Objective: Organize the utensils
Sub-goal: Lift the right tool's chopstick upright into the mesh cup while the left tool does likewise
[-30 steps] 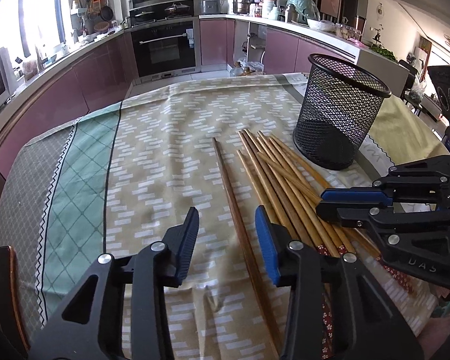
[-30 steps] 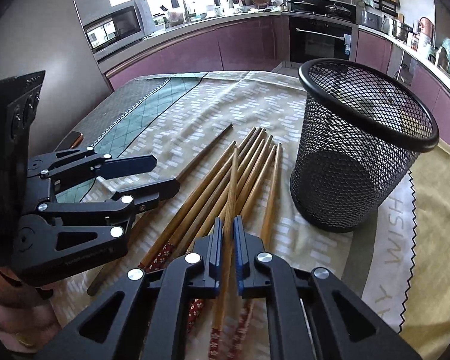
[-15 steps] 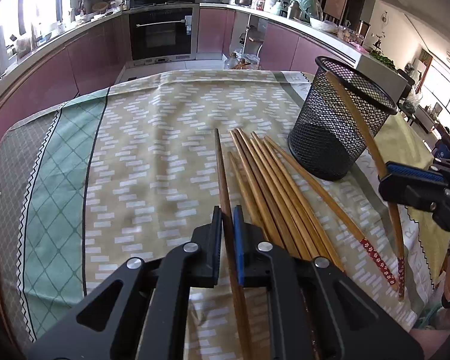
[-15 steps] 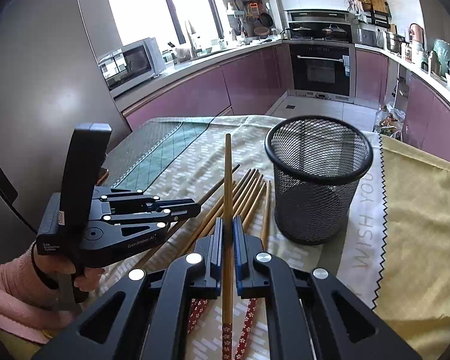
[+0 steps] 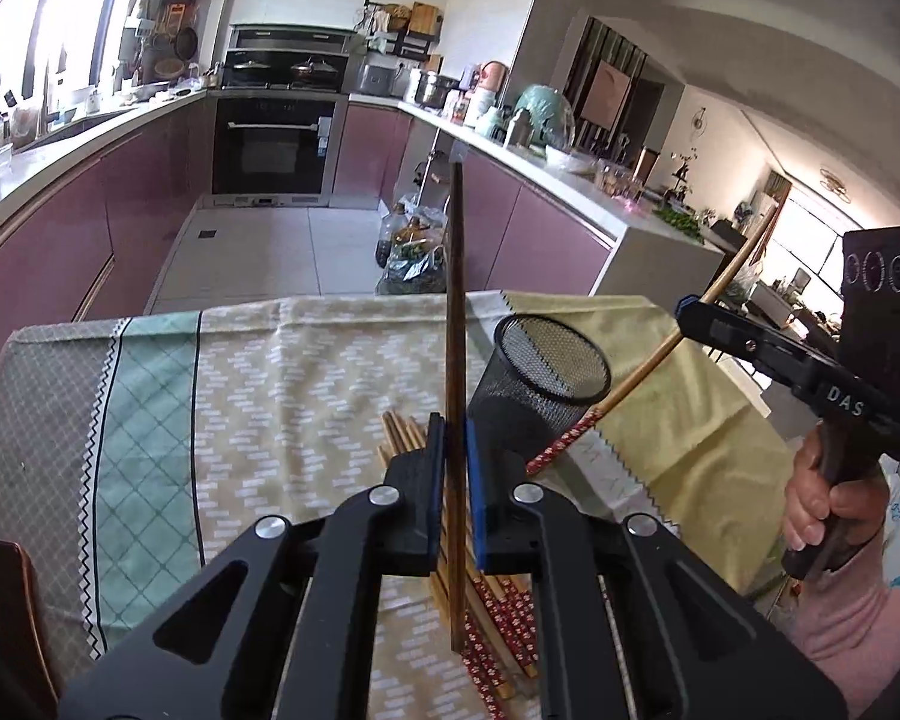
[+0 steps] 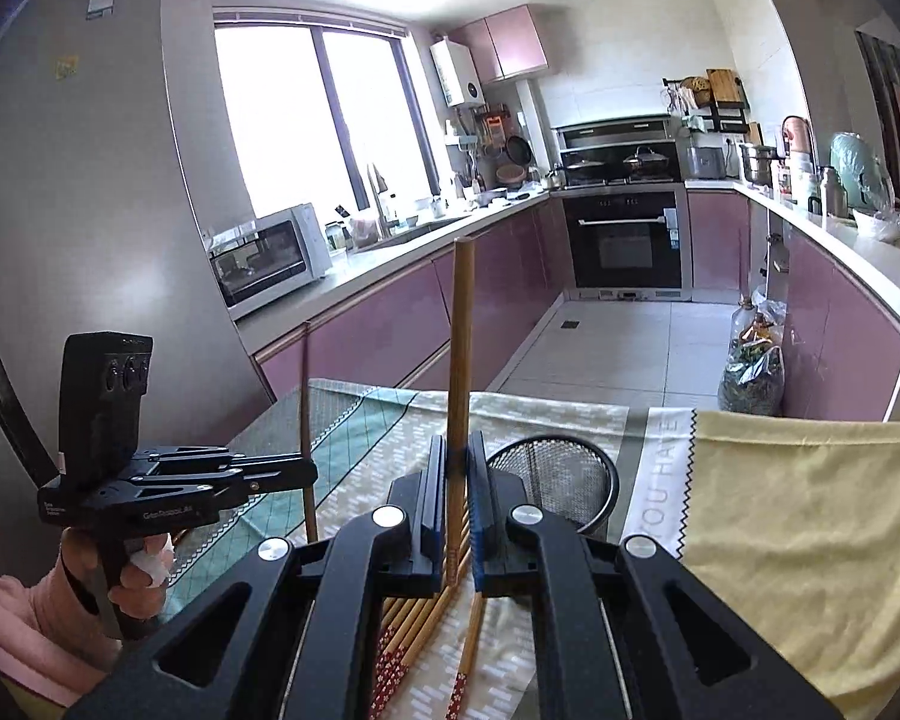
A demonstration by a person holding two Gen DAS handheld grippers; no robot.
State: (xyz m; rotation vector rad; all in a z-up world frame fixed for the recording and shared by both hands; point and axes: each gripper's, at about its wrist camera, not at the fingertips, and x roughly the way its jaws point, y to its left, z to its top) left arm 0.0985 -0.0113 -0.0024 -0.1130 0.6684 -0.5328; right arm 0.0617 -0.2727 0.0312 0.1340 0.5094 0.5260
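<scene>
My left gripper (image 5: 455,468) is shut on a dark brown chopstick (image 5: 455,312) and holds it upright above the table. My right gripper (image 6: 459,480) is shut on a light bamboo chopstick (image 6: 461,348), also lifted upright; in the left wrist view that chopstick (image 5: 648,372) slants with its red-patterned end by the rim of the black mesh cup (image 5: 540,378). The mesh cup (image 6: 561,477) stands just beyond my right fingers. Several more chopsticks (image 5: 498,606) lie on the cloth below both grippers, also in the right wrist view (image 6: 414,618).
The table carries a patterned beige and green cloth (image 5: 240,396) and a yellow cloth (image 6: 798,516) at the right. Beyond the table's far edge are the kitchen floor, purple cabinets and an oven (image 5: 273,144). A chair back (image 5: 6,612) shows at the near left.
Both grippers have risen high off the table and tilted up, each carrying its chopstick. The left closed on the dark chopstick a second ago; the right one was closed throughout.
</scene>
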